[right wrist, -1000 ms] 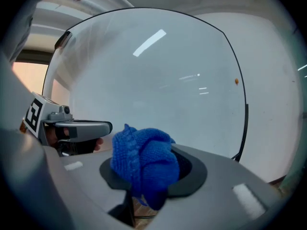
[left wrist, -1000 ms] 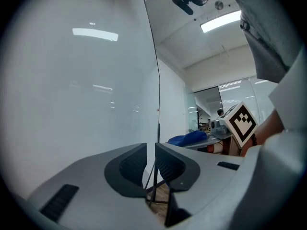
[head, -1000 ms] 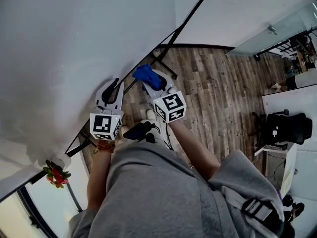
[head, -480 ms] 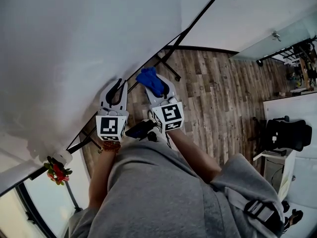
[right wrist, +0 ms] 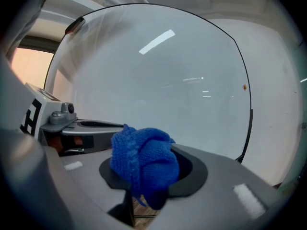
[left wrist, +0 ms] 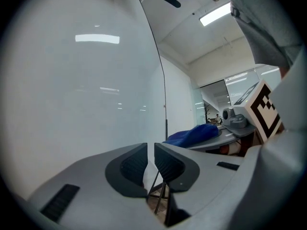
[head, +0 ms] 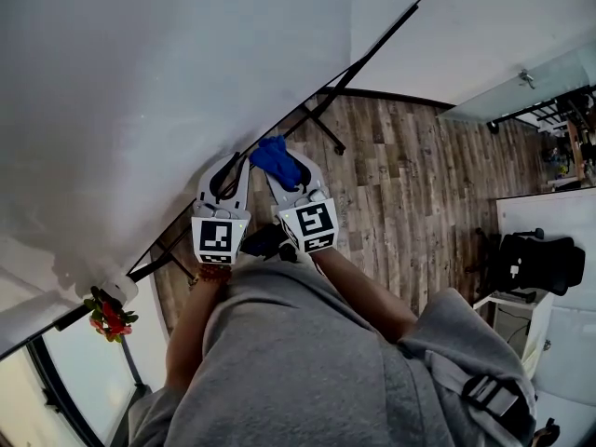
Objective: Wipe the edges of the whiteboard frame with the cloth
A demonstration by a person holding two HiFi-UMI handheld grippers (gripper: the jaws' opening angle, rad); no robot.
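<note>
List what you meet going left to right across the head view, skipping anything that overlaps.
Red flowers → left gripper → blue cloth → black chair.

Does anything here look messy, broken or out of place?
Nothing looks spilled or broken. The blue cloth is simply bunched up in the right gripper's jaws, near the whiteboard. The only small oddity is an orange dot by the board's dark frame; what it is cannot be told.
</note>
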